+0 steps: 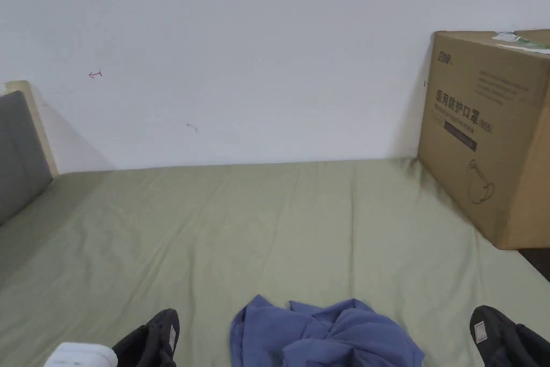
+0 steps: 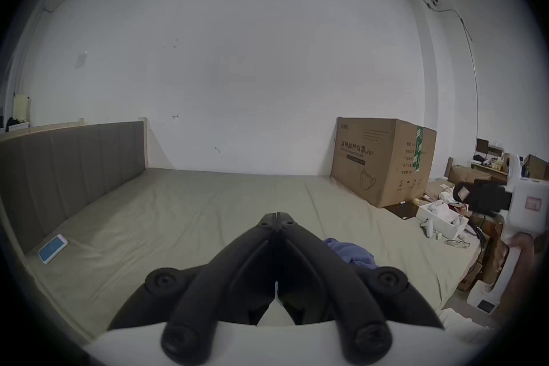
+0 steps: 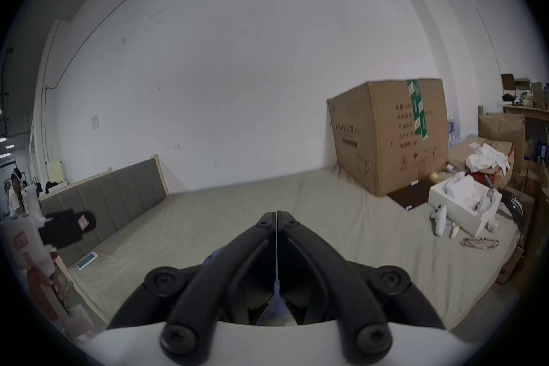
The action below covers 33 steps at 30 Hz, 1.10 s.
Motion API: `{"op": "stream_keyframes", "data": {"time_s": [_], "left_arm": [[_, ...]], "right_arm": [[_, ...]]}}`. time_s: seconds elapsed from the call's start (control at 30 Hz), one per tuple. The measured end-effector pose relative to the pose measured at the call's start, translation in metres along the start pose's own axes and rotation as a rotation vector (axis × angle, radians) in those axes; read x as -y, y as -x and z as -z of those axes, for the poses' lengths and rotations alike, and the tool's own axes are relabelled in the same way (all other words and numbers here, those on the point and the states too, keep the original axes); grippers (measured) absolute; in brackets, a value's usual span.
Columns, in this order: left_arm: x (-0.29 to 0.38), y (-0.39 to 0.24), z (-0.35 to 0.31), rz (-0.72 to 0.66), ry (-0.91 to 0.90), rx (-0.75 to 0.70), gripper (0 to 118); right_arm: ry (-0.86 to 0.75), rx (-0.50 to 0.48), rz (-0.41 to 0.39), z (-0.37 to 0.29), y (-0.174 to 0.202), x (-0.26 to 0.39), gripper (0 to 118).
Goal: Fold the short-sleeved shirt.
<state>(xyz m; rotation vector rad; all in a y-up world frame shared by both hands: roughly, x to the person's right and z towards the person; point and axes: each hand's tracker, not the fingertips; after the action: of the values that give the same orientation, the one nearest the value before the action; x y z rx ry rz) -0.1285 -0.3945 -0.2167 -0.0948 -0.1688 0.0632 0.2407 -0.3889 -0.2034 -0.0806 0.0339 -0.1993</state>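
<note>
Shirt point(image 1: 325, 336): blue, short-sleeved, lying in a crumpled heap on the green bed sheet point(image 1: 268, 223), bottom centre of the head view, between the two tools and touching neither. No fold made yet, by the look of it.

Left tool point(image 2: 277, 214): jaws closed tip to tip, empty, raised above the sheet, with the shirt at its lower right. Right tool point(image 3: 276, 213): jaws likewise together, nothing between them.

Risks, as judged:
- The heap hides collar, hem and sleeves. A blind pinch may catch several layers and drag the bundle instead of spreading it.
- A jaw set too low may nip the sheet together with the shirt and pull it into wrinkles.
- The phone point(image 2: 53, 248) at the lower left lies well apart; little hazard.

Containers:
- Cardboard box point(image 1: 486, 131), upper right of the head view, stands on the bed against the wall; taped, contents unseen.
- White open box point(image 3: 463, 201), right of the right gripper view, holds pale items too small to identify.
</note>
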Motion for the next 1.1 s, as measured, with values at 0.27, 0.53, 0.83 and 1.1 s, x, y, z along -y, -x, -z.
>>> {"op": "stream_keyframes", "data": {"time_s": [0.27, 0.53, 0.83, 1.1], "left_arm": [[0.008, 0.001, -0.001, -0.040, 0.029, -0.012, 0], [-0.068, 0.020, 0.177, -0.092, 0.410, 0.168, 0], [0.033, 0.029, 0.396, -0.017, 0.983, 0.201, 32], [0.114, 0.023, 0.455, 0.007, 1.034, 0.154, 113]], "right_arm": [[-0.014, -0.010, -0.072, -0.004, 0.009, -0.003, 0], [0.068, 0.003, -0.054, 0.011, -0.006, 0.000, 0], [0.173, 0.042, -0.054, 0.043, -0.040, 0.011, 0], [0.277, 0.111, -0.029, 0.080, -0.066, 0.037, 0]]}}
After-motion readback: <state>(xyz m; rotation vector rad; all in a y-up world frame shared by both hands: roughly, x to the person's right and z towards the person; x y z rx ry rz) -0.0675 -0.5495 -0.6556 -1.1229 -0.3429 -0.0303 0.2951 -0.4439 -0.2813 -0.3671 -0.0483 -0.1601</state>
